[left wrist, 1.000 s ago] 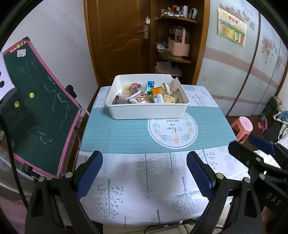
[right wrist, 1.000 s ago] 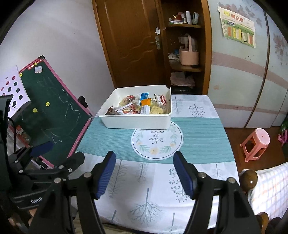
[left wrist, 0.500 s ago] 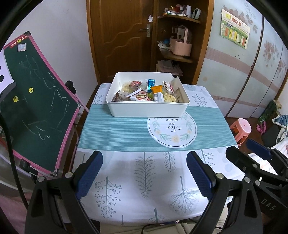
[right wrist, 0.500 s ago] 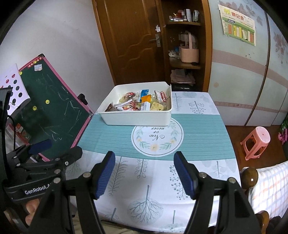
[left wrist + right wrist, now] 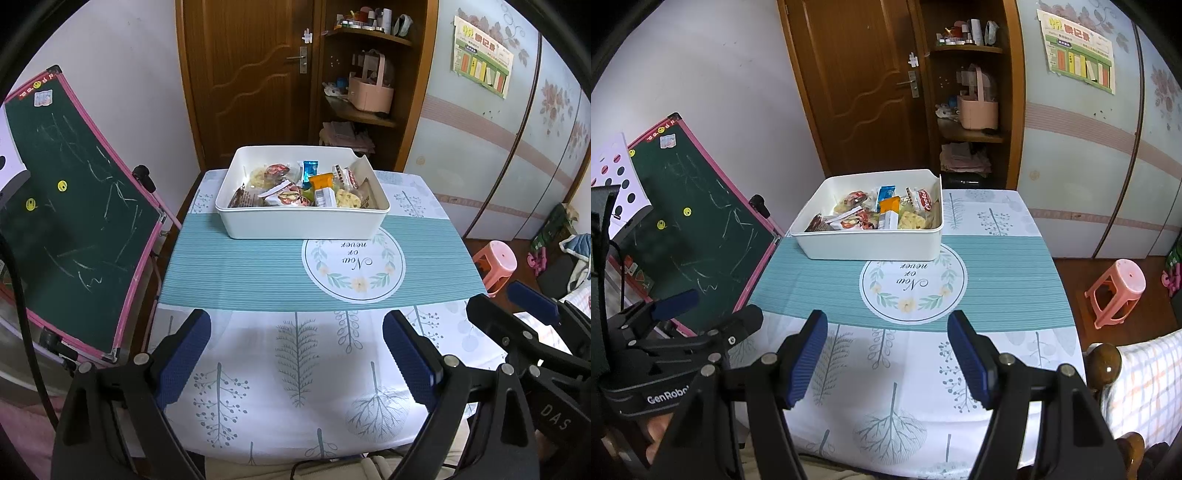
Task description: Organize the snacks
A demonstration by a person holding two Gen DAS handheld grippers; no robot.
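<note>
A white bin (image 5: 303,224) (image 5: 871,249) stands at the far middle of the table and holds several wrapped snacks (image 5: 317,186) (image 5: 886,212), among them an orange pack and a blue pack. My left gripper (image 5: 297,360) is open and empty above the table's near edge, far from the bin. My right gripper (image 5: 888,356) is open and empty too, over the near part of the table. Each gripper shows at the side of the other's view.
The table has a white leaf-print cloth (image 5: 295,369) and a teal runner (image 5: 236,273) with a round emblem. A chalkboard (image 5: 70,206) leans at the left. A pink stool (image 5: 1115,291) and a chair post (image 5: 1102,363) stand at the right. A door and shelves are behind.
Both grippers have pulled back and risen slightly, so the bin looks farther away and more table shows. Both stay open and empty.
</note>
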